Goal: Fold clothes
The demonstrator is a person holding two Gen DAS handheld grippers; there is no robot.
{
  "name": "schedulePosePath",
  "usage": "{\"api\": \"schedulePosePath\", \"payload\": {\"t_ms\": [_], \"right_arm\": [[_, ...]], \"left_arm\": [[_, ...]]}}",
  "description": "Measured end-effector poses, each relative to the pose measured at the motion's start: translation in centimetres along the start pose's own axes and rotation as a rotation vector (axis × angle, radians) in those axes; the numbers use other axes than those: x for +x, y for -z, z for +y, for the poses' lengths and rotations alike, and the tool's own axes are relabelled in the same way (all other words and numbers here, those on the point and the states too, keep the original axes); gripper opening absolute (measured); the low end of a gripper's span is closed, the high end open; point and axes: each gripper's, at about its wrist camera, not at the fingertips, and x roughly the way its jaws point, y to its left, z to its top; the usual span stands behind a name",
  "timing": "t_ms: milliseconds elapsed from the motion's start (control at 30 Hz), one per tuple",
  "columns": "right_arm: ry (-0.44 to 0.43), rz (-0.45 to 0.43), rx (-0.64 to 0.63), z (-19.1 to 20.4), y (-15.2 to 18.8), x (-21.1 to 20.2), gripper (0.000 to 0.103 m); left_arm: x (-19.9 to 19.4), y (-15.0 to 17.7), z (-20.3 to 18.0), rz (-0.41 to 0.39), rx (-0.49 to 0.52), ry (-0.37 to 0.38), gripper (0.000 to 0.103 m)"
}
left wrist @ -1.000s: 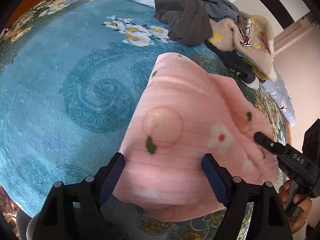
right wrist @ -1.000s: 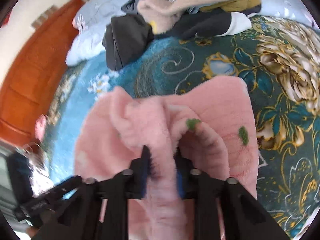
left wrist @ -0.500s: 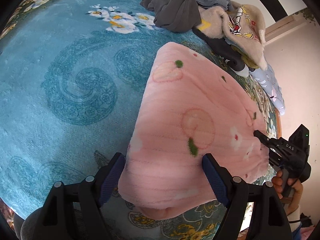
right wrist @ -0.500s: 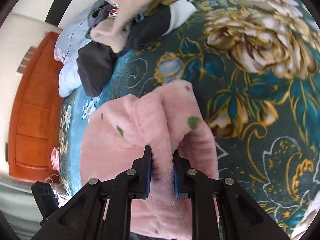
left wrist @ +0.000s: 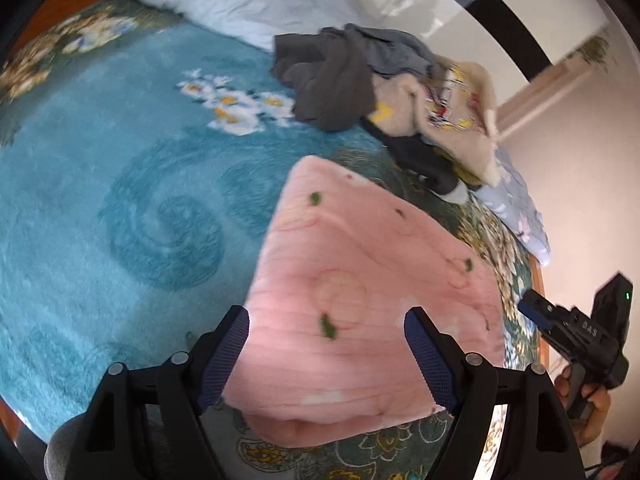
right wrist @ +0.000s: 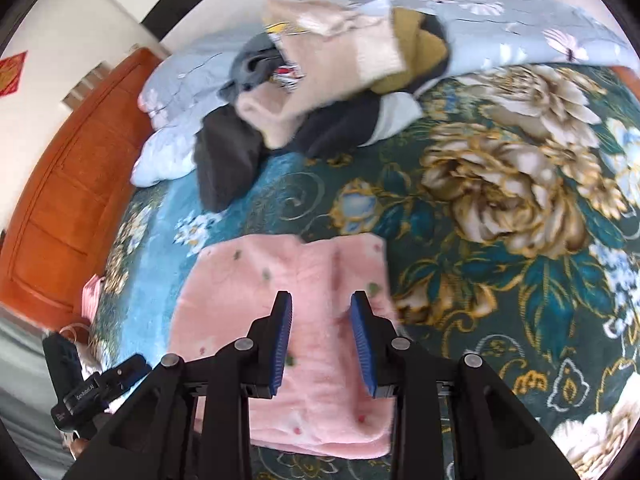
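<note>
A pink fleece garment (left wrist: 360, 300) with green and peach spots lies folded flat on the bed; it also shows in the right wrist view (right wrist: 280, 292). My left gripper (left wrist: 326, 356) is open and empty, hovering over the garment's near edge. My right gripper (right wrist: 322, 340) is open and empty just above the garment's right side; it also shows in the left wrist view (left wrist: 568, 336), off the garment's right edge. A pile of unfolded clothes (left wrist: 384, 92) sits at the back of the bed and also shows in the right wrist view (right wrist: 320, 92).
The bed has a blue-green floral blanket (left wrist: 120, 200), which also shows in the right wrist view (right wrist: 500, 208). A pale quilt (left wrist: 248, 0) lies at the head by the orange headboard (right wrist: 60, 184). The bed's edge is near my grippers.
My right gripper has opened and let go of the pink garment, which now lies flat. The right gripper has drawn back a little. My left gripper stayed open above the garment.
</note>
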Motion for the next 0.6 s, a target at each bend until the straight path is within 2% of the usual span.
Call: {"api": "schedulePosePath", "payload": {"t_ms": [100, 167, 233, 267, 400, 500, 600], "right_arm": [[-0.023, 0.06, -0.087, 2.5, 0.7, 2.5, 0.031], [-0.003, 0.085, -0.16, 4.0, 1.4, 4.0, 0.031], [0.056, 0.033, -0.198, 4.2, 1.8, 4.5, 0.031], [0.079, 0.016, -0.172, 3.5, 1.9, 4.9, 0.031], [0.096, 0.062, -0.007, -0.4, 2.8, 7.3, 0.031], [0.116, 0.075, -0.022, -0.3, 3.4, 8.0, 0.031], [0.102, 0.086, -0.031, 0.8, 3.1, 6.8, 0.032]], "left_arm": [[1.7, 0.4, -3.6, 0.036, 0.169, -0.011, 0.083], [3.4, 1.2, -4.1, 0.083, 0.195, -0.043, 0.083], [5.2, 2.2, -2.9, 0.141, 0.133, -0.083, 0.083], [5.7, 2.5, -2.3, 0.16, 0.104, -0.092, 0.083], [6.8, 2.7, -1.6, 0.202, 0.068, -0.101, 0.083], [7.7, 3.0, -1.9, 0.235, 0.098, -0.142, 0.083], [6.8, 3.0, -1.3, 0.205, 0.063, -0.094, 0.083]]}}
